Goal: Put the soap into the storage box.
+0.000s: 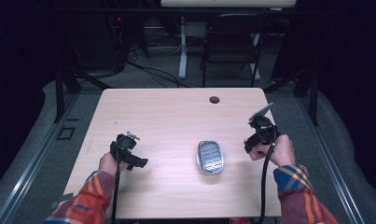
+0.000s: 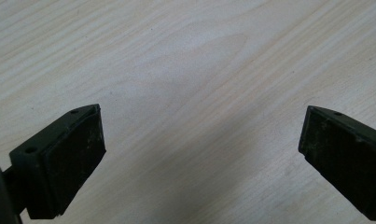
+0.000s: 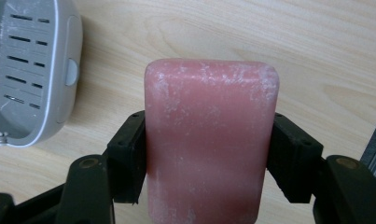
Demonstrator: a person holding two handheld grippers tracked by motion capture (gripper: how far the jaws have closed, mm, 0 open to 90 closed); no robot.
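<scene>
A pink bar of soap (image 3: 209, 140) stands between the jaws of my right gripper (image 3: 209, 154), which is shut on its two long sides. That gripper (image 1: 256, 137) hovers at the table's right side, just right of a grey soap dish (image 1: 210, 157) with slotted drain ribs (image 3: 24, 70). My left gripper (image 1: 128, 154) is held over the left part of the table, its jaws wide open (image 2: 202, 140) with bare wood between them.
The light wood table (image 1: 167, 116) has a cable hole (image 1: 214, 100) near its far edge. Beyond the table stand a black chair (image 1: 232, 42) and a white desk leg (image 1: 182, 46) with cables on the floor.
</scene>
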